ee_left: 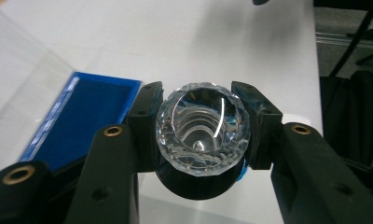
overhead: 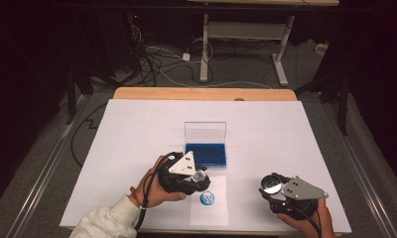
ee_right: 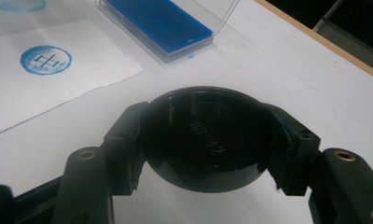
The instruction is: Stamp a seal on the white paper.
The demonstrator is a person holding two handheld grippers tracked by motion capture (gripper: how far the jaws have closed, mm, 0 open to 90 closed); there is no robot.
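left gripper clenched on the stamp, centre frame, by its faceted clear knob: hard, slick, probably chip-prone, so pinch across the knob's widest part. right gripper clamps the black cap, lower right: light, rigid.

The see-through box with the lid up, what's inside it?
Inside the box lies a blue ink pad, filling its tray. The left claw with the crystal stamp overlaps its front-left corner in the high view.

Left hand-held gripper holds clear stamp above blue print on paper; ink pad just behind.
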